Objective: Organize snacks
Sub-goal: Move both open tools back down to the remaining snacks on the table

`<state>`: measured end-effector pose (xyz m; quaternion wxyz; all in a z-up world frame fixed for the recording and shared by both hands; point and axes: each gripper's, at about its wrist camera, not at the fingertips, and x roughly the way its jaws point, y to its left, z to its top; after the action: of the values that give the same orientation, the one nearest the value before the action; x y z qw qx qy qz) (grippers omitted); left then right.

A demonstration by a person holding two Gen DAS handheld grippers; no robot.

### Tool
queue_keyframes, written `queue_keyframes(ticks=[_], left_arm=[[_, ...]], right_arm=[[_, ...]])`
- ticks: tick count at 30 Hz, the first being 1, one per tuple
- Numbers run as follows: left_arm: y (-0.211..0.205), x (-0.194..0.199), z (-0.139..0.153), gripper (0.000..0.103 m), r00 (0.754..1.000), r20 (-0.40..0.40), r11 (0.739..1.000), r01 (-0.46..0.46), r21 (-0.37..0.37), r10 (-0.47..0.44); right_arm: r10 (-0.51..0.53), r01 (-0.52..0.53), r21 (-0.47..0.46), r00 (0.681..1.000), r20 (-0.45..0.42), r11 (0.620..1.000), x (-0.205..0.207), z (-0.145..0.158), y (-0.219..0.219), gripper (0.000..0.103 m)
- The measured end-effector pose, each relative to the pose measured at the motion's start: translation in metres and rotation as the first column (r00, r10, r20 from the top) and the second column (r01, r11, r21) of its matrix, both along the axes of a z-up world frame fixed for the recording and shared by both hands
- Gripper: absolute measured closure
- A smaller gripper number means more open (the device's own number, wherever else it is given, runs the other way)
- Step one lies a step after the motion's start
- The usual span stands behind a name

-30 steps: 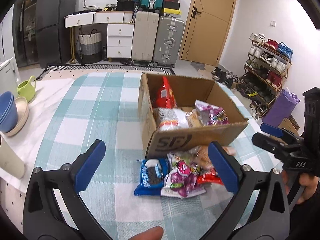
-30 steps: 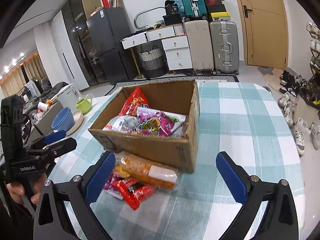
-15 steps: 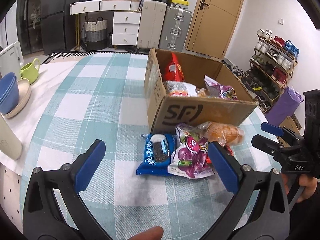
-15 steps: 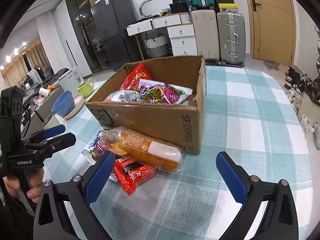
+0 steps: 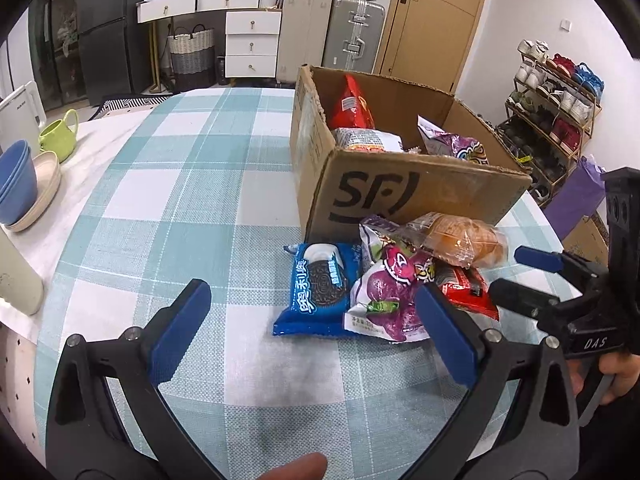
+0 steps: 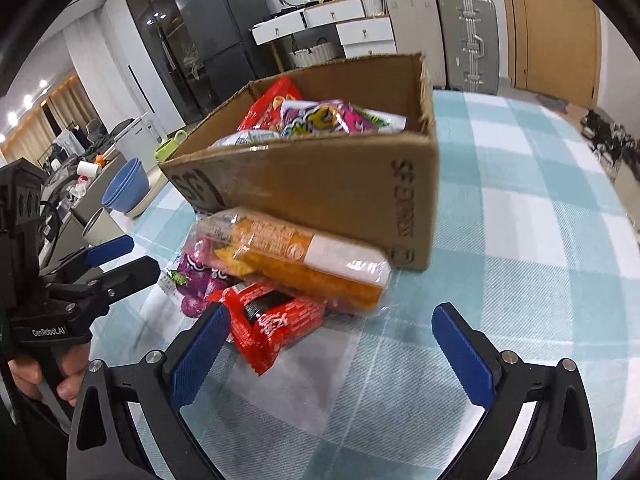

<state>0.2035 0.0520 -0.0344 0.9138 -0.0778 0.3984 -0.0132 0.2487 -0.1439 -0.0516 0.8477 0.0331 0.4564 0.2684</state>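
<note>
You have brought both claws lower and closer, left claw (image 5: 310,328) and right claw (image 6: 332,344) spread apart and empty, so the loose snack pile (image 5: 394,276) just ahead, beside the box (image 5: 416,196), is within reach.

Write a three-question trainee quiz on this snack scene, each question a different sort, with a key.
1. True or false: the left gripper is shut on the blue cookie pack.
2. Multiple choice: the orange cracker pack lies A) inside the cardboard box, B) on the snack pile in front of the box, C) in the blue bowls.
3. Fill in: the snack nearest the right gripper is the ___ wrapper.

Key
1. False: both grippers are open and hold nothing.
2. B: it rests on top of the purple bag and the red wrapper, on the checked tablecloth.
3. Red.
</note>
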Motion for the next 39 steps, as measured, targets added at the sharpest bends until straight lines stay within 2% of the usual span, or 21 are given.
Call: queue_keyframes(ticks=[2, 16, 29, 30, 33, 37, 39], left_arm=[[-0.001, 0.001, -0.002, 0.001, 1.000, -0.002, 1.000, 0.004, -0.003, -0.004], [0.004, 0.002, -0.014, 0.001, 1.000, -0.030, 1.000, -0.004, -0.023, 0.003], [0.002, -0.002, -0.015, 0.001, 0.999, -0.033, 1.000, 0.007, -0.009, -0.007], [0.002, -0.002, -0.015, 0.001, 0.999, -0.033, 1.000, 0.007, -0.009, -0.007], [0.002, -0.002, -0.015, 0.001, 0.999, -0.034, 1.000, 0.006, -0.008, -0.006], [0.002, -0.002, -0.016, 0.001, 0.999, -0.037, 1.000, 0.004, -0.014, -0.005], [0.002, -0.002, -0.017, 0.001, 0.999, -0.037, 1.000, 0.003, -0.018, -0.003]], right_arm=[[0.006, -0.005, 0.029, 1.000, -0.027, 1.000, 0.000, -0.005, 0.004, 0.001], [-0.010, 0.016, 0.080, 0.998, -0.063, 0.997, 0.013, -0.018, 0.026, 0.001], [0.012, -0.010, 0.055, 0.999, -0.041, 0.998, 0.012, -0.018, 0.045, 0.001], [0.012, -0.011, 0.041, 0.999, -0.034, 0.999, 0.010, -0.018, 0.048, 0.002], [0.004, -0.004, 0.003, 1.000, -0.014, 1.000, 0.006, -0.018, 0.049, 0.020], [0.016, -0.016, 0.011, 1.000, -0.022, 1.000, 0.006, -0.020, 0.043, 0.037], [0.034, -0.033, 0.022, 0.999, -0.023, 0.999, 0.004, -0.019, 0.042, 0.041]])
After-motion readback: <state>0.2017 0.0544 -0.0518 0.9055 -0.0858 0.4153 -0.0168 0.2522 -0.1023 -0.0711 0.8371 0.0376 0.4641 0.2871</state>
